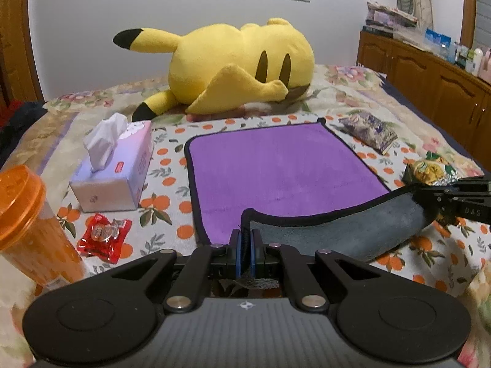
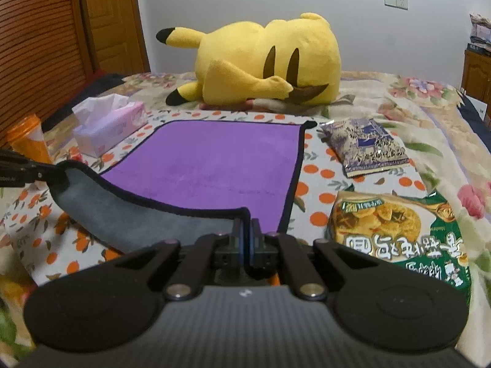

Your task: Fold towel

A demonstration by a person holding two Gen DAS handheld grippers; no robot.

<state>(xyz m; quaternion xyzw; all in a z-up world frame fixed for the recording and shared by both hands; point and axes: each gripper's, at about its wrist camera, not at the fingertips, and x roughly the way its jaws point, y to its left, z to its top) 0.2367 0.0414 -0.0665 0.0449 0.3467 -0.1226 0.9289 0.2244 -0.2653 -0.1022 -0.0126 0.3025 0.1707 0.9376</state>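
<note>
Purple towel [image 1: 276,165] on the bed [image 1: 353,92], at 6 o'clock from the yellow plush toy [image 1: 239,67]. My left gripper [image 1: 244,239] and right gripper [image 2: 244,233] each have jaws clamped on a near corner, grey underside lifted. First fold begun; far edge not yet reached.

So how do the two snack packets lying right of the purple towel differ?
The purple-and-white foil snack packet lies farther away, level with the purple towel's far corner, and looks smaller. The green snack packet with pictured golden food lies nearer the right gripper and looks larger, though that may be nearness. Both lie flat on the floral bedspread, untouched.
</note>
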